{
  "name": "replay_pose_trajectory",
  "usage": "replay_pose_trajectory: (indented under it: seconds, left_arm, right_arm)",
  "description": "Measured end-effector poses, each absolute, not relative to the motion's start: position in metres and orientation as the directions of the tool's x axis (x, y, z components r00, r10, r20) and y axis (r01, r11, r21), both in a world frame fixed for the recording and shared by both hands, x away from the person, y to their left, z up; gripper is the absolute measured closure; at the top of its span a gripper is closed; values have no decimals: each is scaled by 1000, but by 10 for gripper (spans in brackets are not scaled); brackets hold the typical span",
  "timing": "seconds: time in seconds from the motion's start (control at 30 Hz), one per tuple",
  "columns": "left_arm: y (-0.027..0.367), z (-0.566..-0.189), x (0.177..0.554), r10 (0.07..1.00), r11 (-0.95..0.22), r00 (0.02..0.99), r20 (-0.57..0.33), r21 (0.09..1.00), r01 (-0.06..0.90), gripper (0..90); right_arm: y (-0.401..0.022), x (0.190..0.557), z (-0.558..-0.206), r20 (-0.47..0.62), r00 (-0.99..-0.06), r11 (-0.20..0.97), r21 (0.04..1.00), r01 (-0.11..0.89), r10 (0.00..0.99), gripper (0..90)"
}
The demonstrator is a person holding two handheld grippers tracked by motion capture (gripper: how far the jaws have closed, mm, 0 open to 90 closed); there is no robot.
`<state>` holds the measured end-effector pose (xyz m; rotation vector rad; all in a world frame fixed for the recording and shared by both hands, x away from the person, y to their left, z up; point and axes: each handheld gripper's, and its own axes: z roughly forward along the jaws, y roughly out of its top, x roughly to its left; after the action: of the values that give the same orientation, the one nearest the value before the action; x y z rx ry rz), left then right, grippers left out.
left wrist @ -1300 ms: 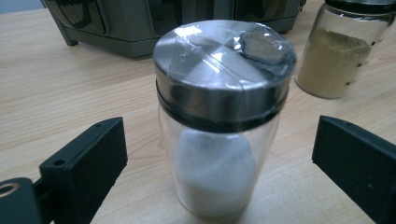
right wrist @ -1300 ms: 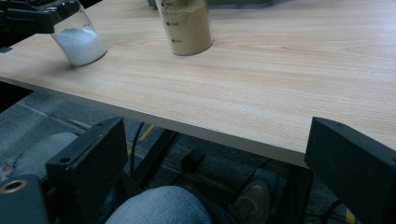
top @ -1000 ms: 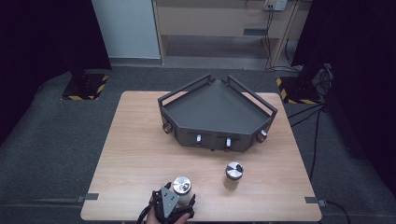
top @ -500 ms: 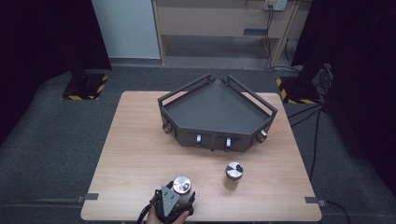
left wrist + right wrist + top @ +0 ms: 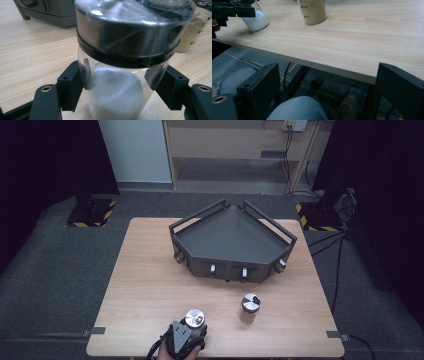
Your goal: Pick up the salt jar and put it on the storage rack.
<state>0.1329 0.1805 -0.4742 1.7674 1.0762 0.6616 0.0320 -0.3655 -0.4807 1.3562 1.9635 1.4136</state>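
Observation:
A glass jar of white powder [image 5: 194,319] with a metal lid stands near the table's front edge. My left gripper [image 5: 192,330] is shut on it. Its jaws have just been closing with the jar between them, and in the left gripper view the pads [image 5: 71,85] press on both sides of the glass [image 5: 117,97]. The right gripper view shows that jar [image 5: 257,20] at the top left, held by the left gripper [image 5: 230,11]. My right gripper [image 5: 329,85] hangs open and holds nothing, below the table edge over the person's lap.
A second jar, with beige powder [image 5: 249,306] [image 5: 312,11], stands to the right of the held one. A dark grey corner-shaped tray [image 5: 220,265] with rails and knobs takes up the table's far middle. Bare wood [image 5: 140,290] lies to the left.

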Motion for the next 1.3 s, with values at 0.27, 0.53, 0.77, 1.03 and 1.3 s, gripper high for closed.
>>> replay_pose_trajectory:
  seconds: [0.27, 0.53, 0.77, 1.03, 1.3]
  left_arm:
    - [180, -468, 136, 879, -200, 476, -12, 897, 394, 299]
    - [182, -465, 139, 873, -215, 488, -7, 892, 398, 301]
    - [183, -461, 140, 871, -211, 491, -20, 887, 411, 302]
    - [182, -453, 138, 871, -199, 490, -27, 893, 403, 302]
    - [184, -431, 136, 870, -201, 492, -12, 904, 378, 302]
  right_arm:
    - [-366, 32, -480, 225, -473, 38, 874, 484, 852, 65]
    - [-366, 31, -480, 224, -467, 34, 876, 482, 855, 65]
    - [-366, 31, -480, 226, -463, 30, 875, 483, 857, 65]
    - [-366, 31, -480, 228, -460, 26, 875, 483, 858, 64]
    - [-365, 30, -480, 226, -459, 25, 878, 478, 859, 64]
